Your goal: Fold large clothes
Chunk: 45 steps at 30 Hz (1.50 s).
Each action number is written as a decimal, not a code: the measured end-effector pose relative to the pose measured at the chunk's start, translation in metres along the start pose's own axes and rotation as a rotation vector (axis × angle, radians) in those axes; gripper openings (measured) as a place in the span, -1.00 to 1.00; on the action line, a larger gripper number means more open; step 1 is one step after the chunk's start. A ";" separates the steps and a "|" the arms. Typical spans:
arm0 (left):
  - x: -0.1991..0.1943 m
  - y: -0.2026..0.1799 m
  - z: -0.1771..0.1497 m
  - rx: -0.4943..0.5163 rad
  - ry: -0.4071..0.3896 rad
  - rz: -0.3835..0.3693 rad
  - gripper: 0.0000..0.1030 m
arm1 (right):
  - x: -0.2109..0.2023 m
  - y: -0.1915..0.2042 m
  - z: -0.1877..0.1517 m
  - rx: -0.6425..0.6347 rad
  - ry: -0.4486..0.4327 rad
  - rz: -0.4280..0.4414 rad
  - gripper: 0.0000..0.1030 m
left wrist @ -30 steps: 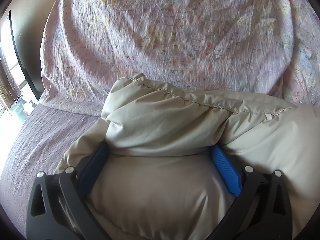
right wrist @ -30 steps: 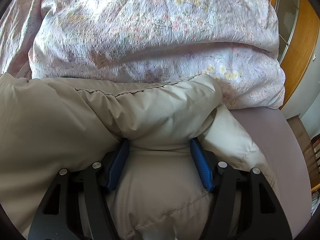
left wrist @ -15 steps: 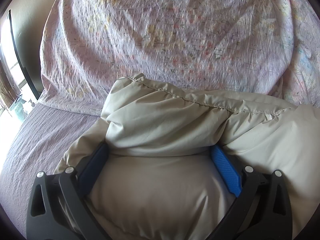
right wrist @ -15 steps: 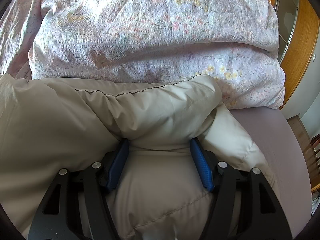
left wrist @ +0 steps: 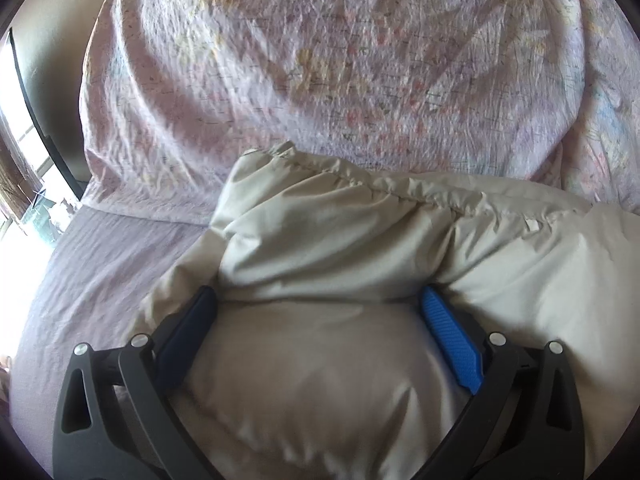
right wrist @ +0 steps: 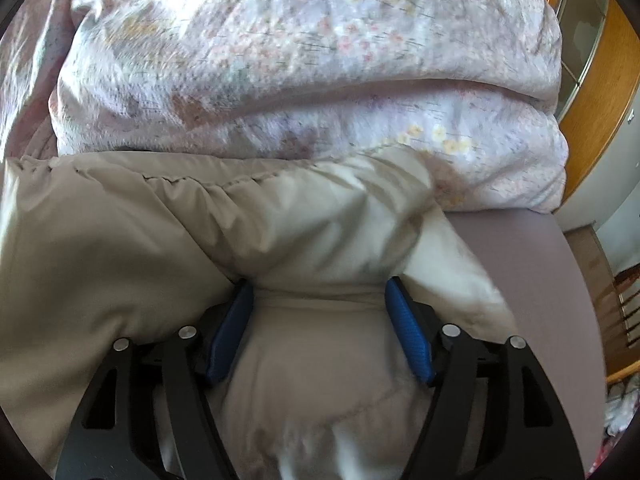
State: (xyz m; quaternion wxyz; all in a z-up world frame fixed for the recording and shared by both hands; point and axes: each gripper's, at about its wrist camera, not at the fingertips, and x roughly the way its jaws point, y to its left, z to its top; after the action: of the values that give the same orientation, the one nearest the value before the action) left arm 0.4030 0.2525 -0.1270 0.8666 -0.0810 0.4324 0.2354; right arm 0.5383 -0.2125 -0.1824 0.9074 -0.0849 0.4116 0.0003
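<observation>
Bed sheet (left wrist: pixel 100 280) under beige coat (left wrist: pixel 340 248); left tongs (left wrist: pixel 320 300) clenched on coat, right tongs (right wrist: pixel 320 292) opening, coat between, floral duvet (right wrist: pixel 300 60) beyond

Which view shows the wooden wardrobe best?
The right wrist view: the wooden wardrobe runs down its right edge, beyond the flowered duvet, with a glass panel showing. The left wrist view shows none of it; there the left edge holds only a bright window.

A padded jacket (left wrist: pixel 328 248) lies on the bed (left wrist: pixel 100 272), its far edge against a heaped duvet (left wrist: pixel 320 80) behind it. Bare bed sheet (right wrist: pixel 532 280) shows on either side of the jacket, and a wooden door frame (right wrist: pixel 600 100) stands beyond the bed's right edge.
</observation>
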 end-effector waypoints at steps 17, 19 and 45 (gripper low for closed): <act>-0.062 0.106 -0.054 -0.258 0.171 -0.151 0.93 | -0.051 -0.131 -0.055 0.428 0.213 0.175 0.56; -0.058 0.114 -0.065 -0.317 0.201 -0.203 0.91 | -0.045 -0.137 -0.061 0.490 0.250 0.227 0.56; -0.050 0.084 -0.103 -0.452 0.312 -0.270 0.35 | -0.036 -0.116 -0.081 0.636 0.388 0.350 -0.34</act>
State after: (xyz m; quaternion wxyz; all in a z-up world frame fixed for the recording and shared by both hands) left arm 0.2637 0.2742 -0.1454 0.7733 -0.3637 0.4822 0.1929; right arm 0.4618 -0.3366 -0.1899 0.7801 0.2726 0.5630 0.0115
